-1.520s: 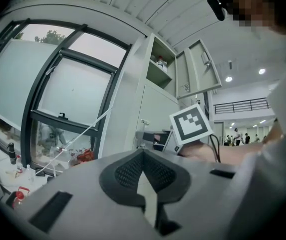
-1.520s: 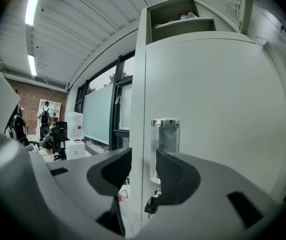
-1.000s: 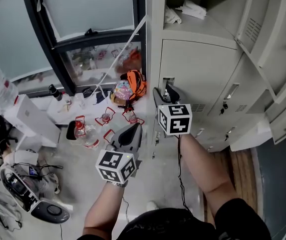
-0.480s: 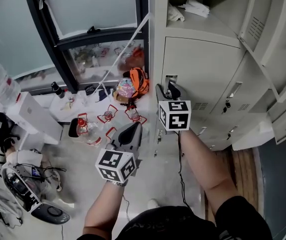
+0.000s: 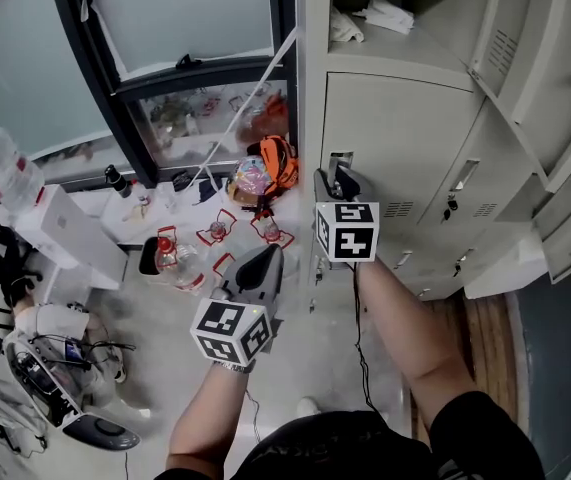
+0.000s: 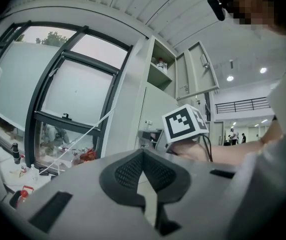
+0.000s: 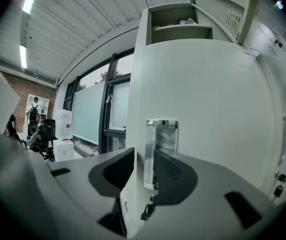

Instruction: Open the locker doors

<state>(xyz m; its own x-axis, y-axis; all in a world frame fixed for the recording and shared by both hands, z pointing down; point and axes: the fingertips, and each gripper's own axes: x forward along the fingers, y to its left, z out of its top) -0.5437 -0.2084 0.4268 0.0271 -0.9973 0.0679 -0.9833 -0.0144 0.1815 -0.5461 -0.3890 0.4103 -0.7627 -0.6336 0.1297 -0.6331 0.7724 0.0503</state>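
At twelve o'clock of my right gripper [image 7: 144, 159], locker handle [image 7: 161, 134]: between jaws just closing, not yet clamped; lower end hidden. Left gripper [image 6: 143, 154]: jaws together, empty.

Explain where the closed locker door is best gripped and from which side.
Grip the metal pull handle at the left edge of the closed locker door, coming straight at the door's face, a jaw on either side: the rest of the panel is flat. The right gripper straddles it, its jaws just closing, not yet visibly clamped.
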